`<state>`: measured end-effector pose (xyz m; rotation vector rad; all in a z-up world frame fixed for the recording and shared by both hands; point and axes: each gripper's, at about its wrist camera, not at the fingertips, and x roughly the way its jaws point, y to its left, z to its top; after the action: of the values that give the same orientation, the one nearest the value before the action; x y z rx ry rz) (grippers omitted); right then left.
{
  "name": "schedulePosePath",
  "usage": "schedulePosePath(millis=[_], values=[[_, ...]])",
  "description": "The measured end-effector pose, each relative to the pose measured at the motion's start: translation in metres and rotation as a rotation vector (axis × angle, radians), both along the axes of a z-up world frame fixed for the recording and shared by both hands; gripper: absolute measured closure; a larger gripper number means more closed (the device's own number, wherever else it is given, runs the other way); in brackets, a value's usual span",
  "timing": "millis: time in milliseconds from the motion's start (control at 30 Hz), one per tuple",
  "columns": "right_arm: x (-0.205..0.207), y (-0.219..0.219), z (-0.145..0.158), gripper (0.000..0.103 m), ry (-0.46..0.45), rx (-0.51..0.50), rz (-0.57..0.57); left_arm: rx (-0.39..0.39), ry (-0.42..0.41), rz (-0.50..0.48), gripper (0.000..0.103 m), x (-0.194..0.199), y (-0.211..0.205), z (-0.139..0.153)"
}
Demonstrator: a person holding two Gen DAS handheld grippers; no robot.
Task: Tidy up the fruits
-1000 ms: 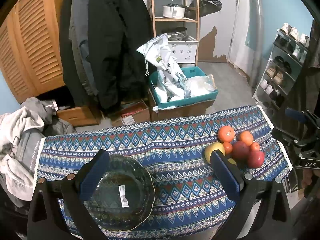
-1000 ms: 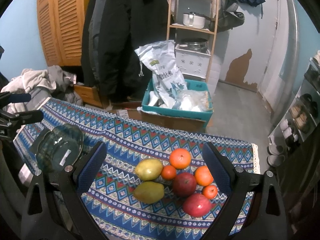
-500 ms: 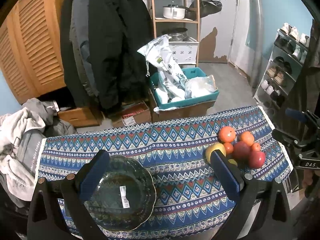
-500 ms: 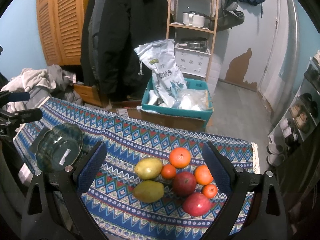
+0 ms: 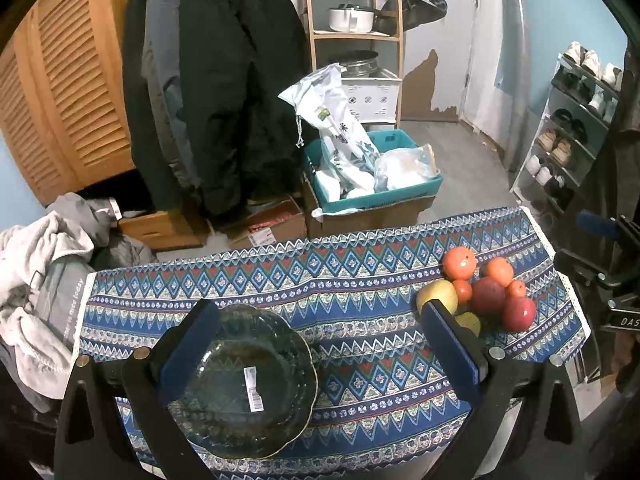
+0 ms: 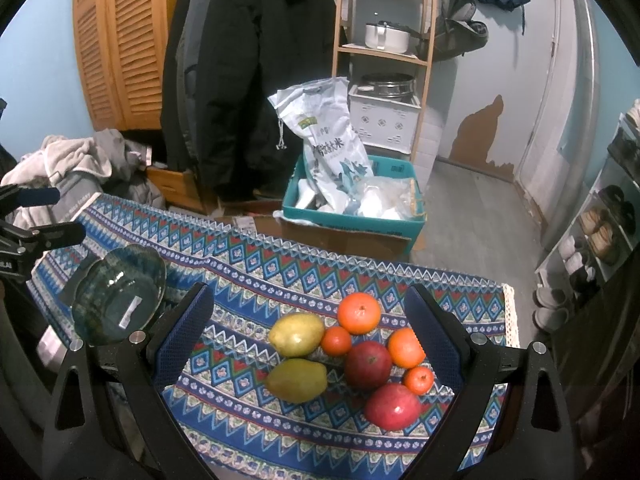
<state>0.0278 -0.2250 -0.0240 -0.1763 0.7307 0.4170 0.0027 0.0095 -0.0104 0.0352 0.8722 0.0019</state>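
Note:
A pile of fruit lies on the patterned cloth: two yellow-green pears (image 6: pixel 296 334), two red apples (image 6: pixel 368 364) and several oranges (image 6: pixel 359 313). In the left wrist view the pile (image 5: pixel 486 294) sits at the right. A dark glass bowl (image 5: pixel 244 380) with a white sticker stands at the left; it also shows in the right wrist view (image 6: pixel 120 298). My left gripper (image 5: pixel 320 344) is open above the bowl. My right gripper (image 6: pixel 308 336) is open above the fruit. Both are empty.
The table's blue patterned cloth (image 5: pixel 340 276) ends at a far edge. Beyond it stand a teal bin (image 5: pixel 376 176) with bags on cardboard boxes, hanging coats (image 5: pixel 224 80), a wooden shelf (image 6: pixel 384 52) and a shoe rack (image 5: pixel 572 120). Clothes (image 5: pixel 36 272) are heaped at the left.
Both grippers have drifted very slightly; the views have shifted by a few pixels. The fruit and the bowl have not moved.

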Motion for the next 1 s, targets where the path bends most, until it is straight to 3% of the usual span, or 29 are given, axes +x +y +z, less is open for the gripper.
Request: schedulePosePath(millis=[1000], values=[[-0.001,-0.012,-0.001,0.008,0.012,0.000,-0.016,-0.003,0.009,-0.017,0.001,0.001,-0.002,-0.008]])
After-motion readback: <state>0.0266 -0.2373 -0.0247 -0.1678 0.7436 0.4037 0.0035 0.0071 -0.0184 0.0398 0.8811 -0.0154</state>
